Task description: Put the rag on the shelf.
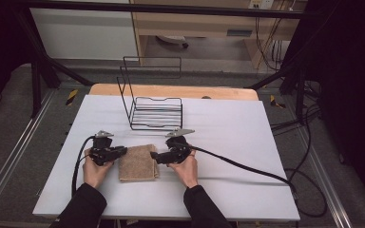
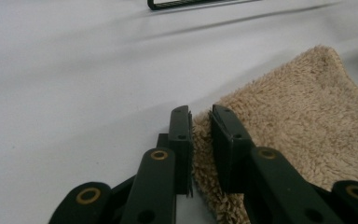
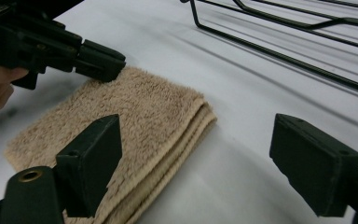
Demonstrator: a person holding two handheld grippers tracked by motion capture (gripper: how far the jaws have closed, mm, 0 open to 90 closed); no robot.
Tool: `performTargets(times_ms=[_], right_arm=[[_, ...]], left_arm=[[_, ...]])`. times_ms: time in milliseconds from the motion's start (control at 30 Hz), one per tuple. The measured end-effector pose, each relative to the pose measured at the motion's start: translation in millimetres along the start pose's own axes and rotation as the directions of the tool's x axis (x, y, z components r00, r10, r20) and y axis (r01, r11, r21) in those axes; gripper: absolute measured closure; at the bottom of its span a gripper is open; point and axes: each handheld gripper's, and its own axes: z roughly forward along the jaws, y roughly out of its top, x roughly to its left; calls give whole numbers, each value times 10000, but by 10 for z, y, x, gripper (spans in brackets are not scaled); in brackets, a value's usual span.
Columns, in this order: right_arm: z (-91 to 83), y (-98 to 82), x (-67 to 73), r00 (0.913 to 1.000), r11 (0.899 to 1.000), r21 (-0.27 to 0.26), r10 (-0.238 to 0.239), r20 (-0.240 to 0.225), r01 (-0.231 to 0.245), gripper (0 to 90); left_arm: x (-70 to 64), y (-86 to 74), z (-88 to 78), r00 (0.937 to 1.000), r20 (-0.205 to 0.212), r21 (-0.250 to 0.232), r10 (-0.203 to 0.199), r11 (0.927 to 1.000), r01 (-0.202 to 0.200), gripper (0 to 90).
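Folded tan towel (image 1: pixel 138 164), fluffy pile, layered edges, flat on table (image 1: pixel 228 128).

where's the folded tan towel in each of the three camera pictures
High view: the towel lies low and centre-left, between the two grippers.
Left gripper view: right half, its edge pinched between the left gripper fingers.
Right gripper view: left and centre, folded corner pointing right, by the open right gripper.
Shared landmark: the black wire rack beyond the towel, at the top edge of both gripper views.
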Motion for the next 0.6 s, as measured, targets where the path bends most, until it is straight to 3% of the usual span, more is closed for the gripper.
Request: performTargets(times_ms=[167,233,367,433,600], right_arm=[[131,89,-6,9999,10000,-11,79,145,-79,282],[219,120,-14,9996,9998,177,90,271,-95,359],[288,125,-35,9991,9988,372,318,268,-328,422],[342,111,-43,9994,9977,646,185,296,-204,488],[380,76,-37,9998,9972,740,64,172,-76,568]], left_arm=[[-3,-6,1,9999,12,-46,132,9999,-132,775],[0,-7,2,9999,28,-56,168,9998,-168,776],[13,-13,3,9998,120,-105,175,9998,-174,777],[11,-13,4,9998,109,-109,174,9998,-173,778],[-3,-13,4,9996,47,-103,264,9996,-264,780]])
